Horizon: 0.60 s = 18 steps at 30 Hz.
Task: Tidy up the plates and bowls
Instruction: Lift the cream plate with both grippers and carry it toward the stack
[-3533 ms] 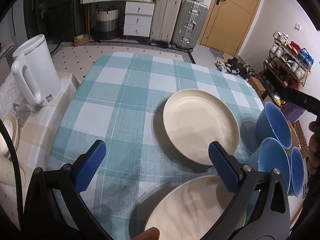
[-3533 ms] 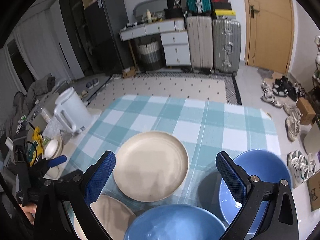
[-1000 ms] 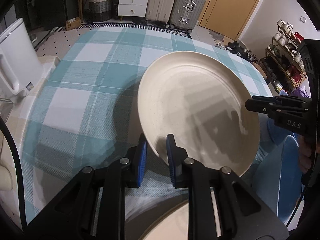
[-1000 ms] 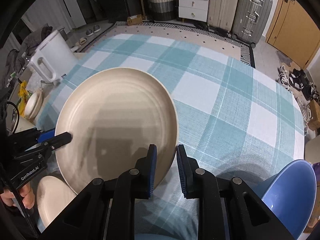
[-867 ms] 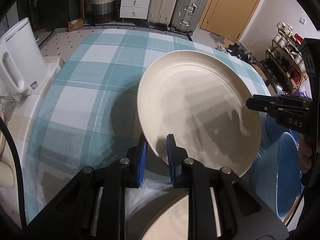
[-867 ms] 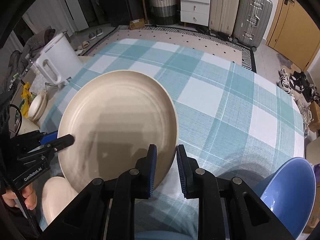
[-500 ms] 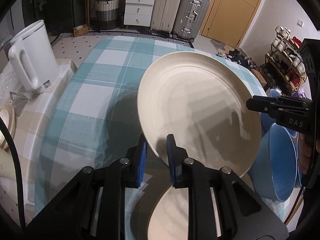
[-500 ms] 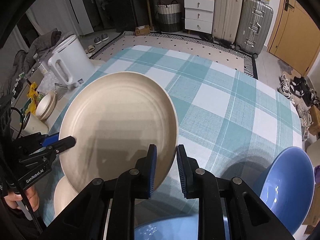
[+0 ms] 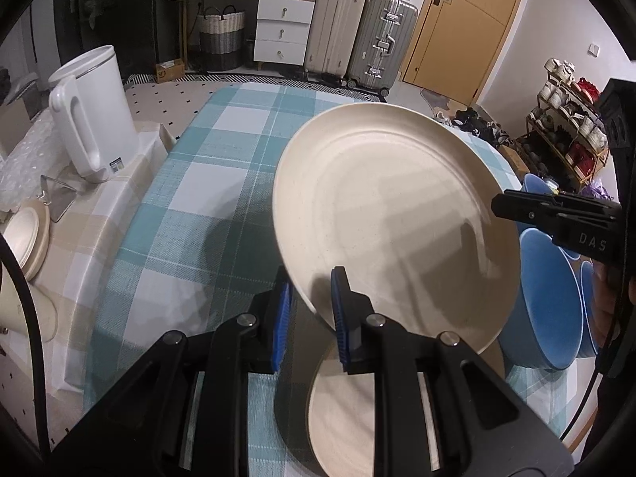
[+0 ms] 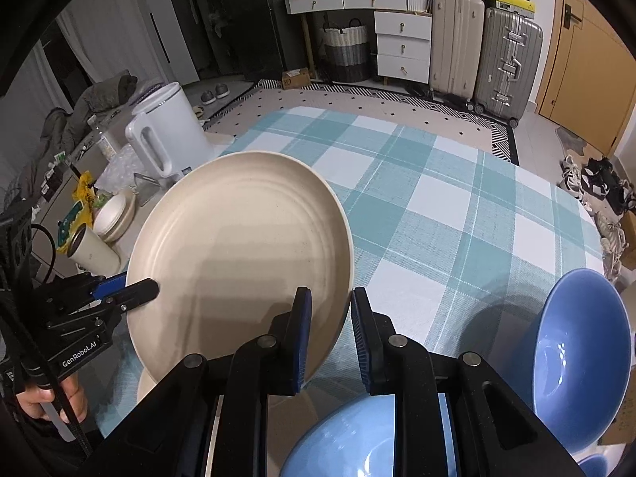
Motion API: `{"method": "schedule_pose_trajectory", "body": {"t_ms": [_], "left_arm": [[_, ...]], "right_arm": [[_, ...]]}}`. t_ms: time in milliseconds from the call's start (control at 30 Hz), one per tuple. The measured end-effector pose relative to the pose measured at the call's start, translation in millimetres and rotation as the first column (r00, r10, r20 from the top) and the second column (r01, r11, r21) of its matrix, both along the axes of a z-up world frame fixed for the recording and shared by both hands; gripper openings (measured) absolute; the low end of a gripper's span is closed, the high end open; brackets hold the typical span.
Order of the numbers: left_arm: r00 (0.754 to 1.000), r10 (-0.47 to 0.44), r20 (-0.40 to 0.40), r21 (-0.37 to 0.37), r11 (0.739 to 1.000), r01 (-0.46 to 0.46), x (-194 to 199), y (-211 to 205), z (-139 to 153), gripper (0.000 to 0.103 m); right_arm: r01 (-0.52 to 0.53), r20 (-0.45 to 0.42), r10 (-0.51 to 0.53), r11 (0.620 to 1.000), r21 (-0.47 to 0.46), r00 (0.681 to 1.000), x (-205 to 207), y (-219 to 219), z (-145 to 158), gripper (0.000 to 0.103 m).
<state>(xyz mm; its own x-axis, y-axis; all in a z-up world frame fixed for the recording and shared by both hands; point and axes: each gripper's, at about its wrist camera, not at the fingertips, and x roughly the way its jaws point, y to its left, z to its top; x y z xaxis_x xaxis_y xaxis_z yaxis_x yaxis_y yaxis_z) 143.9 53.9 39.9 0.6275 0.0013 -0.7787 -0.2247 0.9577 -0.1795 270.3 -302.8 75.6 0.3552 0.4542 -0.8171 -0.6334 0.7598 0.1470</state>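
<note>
Left wrist view: the left hand-held gripper [image 9: 308,310] is clamped on the near rim of the cream plate [image 9: 393,222], and the right hand-held gripper [image 9: 516,208] pinches the opposite rim. A second ago the plate sat low over the checked desk [image 9: 206,183]; now it rides higher and tilted, with the second cream plate [image 9: 342,409] lying flat beneath it. That suggests stacking comes next. The blue bowls [image 9: 548,302] crowd the right edge; the desk's left and far parts are bare.

Right wrist view: the right hand-held gripper [image 10: 328,330] grips the plate [image 10: 238,254], the left hand-held gripper [image 10: 131,288] opposite. A white kettle [image 10: 167,135] stands off the desk's left edge, clear of the lifted plate, and blue bowls [image 10: 580,353] sit close on the right.
</note>
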Motion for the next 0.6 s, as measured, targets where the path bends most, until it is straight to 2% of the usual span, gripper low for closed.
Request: {"method": "schedule_pose_trajectory", "body": {"t_ms": [300,600], "left_arm": [[0.999,-0.002,0.035,0.018,1.000,0.001,-29.0,-9.7,17.3,0.017],[0.999,-0.005,0.052,0.032,0.999,0.003,-60.5,-12.8,20.5,0.017]], "right_arm": [[0.002,0.024,-0.003,1.000,0.024,1.000,-23.1,-8.2,9.1,0.021],[0.009,0.037,-0.010,1.000,0.029,0.999,-51.8,-10.5,10.4,0.021]]}}
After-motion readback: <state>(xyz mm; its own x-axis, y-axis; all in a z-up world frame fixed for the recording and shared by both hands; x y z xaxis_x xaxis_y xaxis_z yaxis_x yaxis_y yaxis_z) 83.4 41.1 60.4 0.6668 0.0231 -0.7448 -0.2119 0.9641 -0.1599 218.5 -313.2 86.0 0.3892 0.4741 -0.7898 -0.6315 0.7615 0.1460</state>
